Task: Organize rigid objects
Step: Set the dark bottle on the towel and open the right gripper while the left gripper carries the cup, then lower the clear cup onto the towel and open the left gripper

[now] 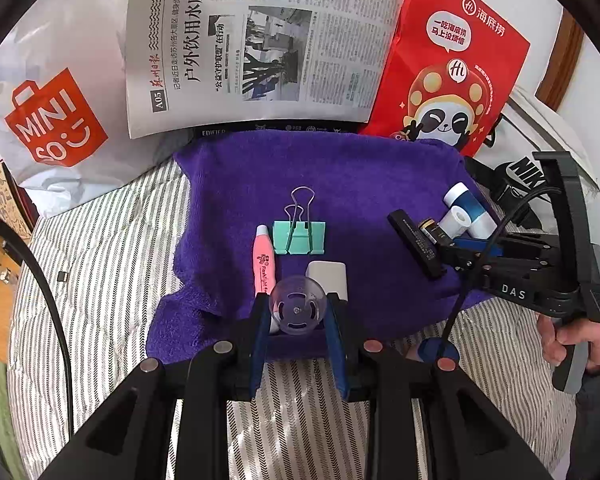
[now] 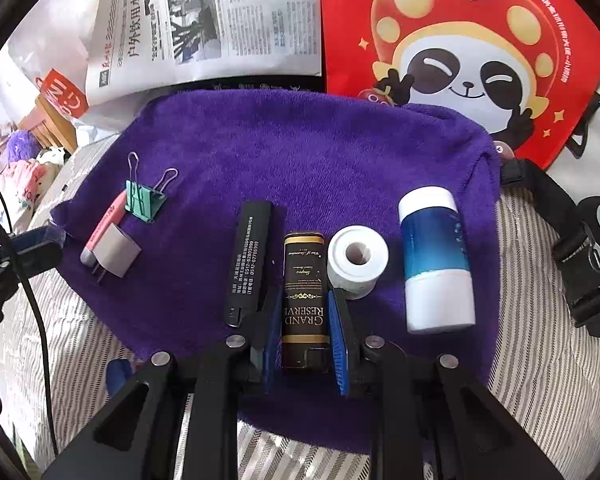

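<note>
Pink tube (image 1: 265, 263): lower end hidden behind clear plastic cup (image 1: 297, 305). White adapter (image 1: 329, 277): partly covered by same cup. Red paper bag (image 2: 472, 48): cut off by top edge. Black tin (image 2: 304, 300): small gold script illegible.

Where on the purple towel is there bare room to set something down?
The far half of the purple towel is bare, below the newspaper and red panda bag. A bare strip also runs between the green binder clip and the long black box. It is crowded from that box to the blue-and-white bottle.
</note>
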The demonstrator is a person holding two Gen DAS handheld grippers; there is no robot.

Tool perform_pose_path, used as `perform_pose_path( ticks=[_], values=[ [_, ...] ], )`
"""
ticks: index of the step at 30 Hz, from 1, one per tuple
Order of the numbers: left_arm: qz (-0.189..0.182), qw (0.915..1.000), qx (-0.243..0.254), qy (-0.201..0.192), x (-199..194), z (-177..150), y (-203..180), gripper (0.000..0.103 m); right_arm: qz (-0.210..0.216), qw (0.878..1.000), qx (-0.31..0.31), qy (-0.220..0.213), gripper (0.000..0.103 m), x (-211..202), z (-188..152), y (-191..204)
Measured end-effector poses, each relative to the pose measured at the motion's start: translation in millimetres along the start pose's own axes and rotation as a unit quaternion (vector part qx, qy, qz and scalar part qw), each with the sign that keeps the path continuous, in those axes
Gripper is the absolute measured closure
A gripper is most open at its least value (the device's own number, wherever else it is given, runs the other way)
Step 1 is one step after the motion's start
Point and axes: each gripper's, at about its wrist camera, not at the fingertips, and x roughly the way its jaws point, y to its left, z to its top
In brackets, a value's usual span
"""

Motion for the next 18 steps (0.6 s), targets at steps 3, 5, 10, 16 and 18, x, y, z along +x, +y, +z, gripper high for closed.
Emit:
perform_pose_path(
  ticks=[3, 5, 10, 16, 18],
  values=[
    [0.001, 1.0, 0.0, 0.0, 0, 0, 1, 0.077, 0.0, 1.0, 0.001, -0.005, 0.08, 2, 1, 0],
    [0.0, 1.0, -0.001, 0.0, 0, 1, 2, 0.077, 0.0, 1.0, -0.001, -0.006, 0.079, 3, 0, 0],
    [-0.008, 0.9999, -0.008, 0.002, 2, 0, 5, 0.077, 0.007, 1.0, -0.006, -0.01, 0.078, 1, -2, -1],
    [-0.023, 0.9997, -0.009, 0.006, 7, 3, 0, 0.077, 0.016, 1.0, -0.002, -0.008, 0.074, -7, -7, -6],
    [-0.023, 0.9997, -0.006, 0.007, 10, 5, -5, 0.077, 0.015, 1.0, -0.005, -0.01, 0.07, -14, -9, -7]
  ],
)
